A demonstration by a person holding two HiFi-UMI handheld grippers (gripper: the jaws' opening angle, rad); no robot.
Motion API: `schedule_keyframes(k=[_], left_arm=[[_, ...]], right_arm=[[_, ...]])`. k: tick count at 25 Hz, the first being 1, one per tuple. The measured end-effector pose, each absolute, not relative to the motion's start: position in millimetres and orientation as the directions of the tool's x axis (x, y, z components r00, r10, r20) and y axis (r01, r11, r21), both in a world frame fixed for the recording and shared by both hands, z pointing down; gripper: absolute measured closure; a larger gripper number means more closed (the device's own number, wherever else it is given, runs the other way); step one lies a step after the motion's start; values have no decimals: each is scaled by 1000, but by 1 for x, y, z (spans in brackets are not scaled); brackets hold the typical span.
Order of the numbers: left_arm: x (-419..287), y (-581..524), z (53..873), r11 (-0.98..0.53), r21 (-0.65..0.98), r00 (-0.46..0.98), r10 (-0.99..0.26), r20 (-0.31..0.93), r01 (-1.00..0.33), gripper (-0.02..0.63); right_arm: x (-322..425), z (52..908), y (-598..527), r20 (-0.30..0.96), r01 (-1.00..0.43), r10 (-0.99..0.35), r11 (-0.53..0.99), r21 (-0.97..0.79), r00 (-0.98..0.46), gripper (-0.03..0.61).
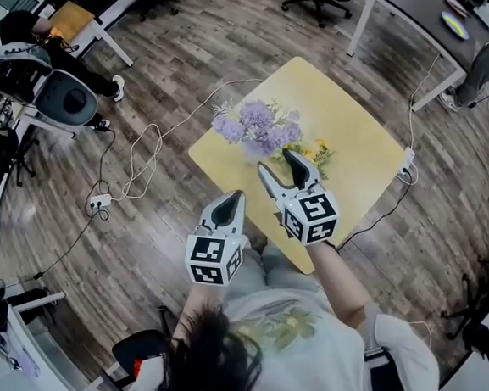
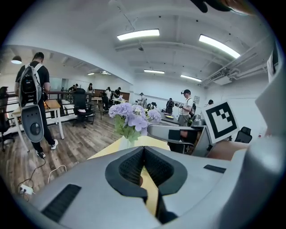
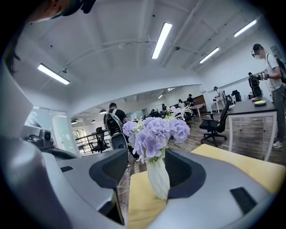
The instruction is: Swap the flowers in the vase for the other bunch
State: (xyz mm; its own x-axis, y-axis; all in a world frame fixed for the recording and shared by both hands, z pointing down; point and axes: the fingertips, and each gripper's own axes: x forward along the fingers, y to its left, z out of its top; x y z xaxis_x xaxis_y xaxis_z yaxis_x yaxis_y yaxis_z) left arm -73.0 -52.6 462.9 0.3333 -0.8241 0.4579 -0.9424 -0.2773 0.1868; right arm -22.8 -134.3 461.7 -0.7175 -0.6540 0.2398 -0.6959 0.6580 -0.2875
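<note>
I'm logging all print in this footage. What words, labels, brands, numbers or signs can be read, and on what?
Readable text: none in any view.
Left gripper marker cube: black-and-white square code, no letters.
Right gripper marker cube: the same kind of code, no letters.
Vase, yellow table: no label shows.

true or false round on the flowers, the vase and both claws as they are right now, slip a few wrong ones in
1. The purple flowers stand in the vase. True.
2. The left claw is wide open. False: its jaws are together, with nothing between them.
3. The right claw is clamped on the vase. False: its jaws stand apart, and the vase is ahead between them, not pressed.
4. A yellow-flowered bunch lies on the yellow table beside the vase. True.
</note>
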Motion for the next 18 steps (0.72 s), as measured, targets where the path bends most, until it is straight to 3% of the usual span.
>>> schedule_keyframes(k=[9, 18], left_arm=[[-97, -82, 479, -333, 205, 391, -778, 491, -920, 596], [-121, -91, 488, -365, 205, 417, -738, 530, -908, 596]], right_arm=[[-55, 489, -174, 288, -749, -692, 603, -274, -662, 331], [-78, 492, -188, 259, -752, -706, 611, -247, -659, 333]])
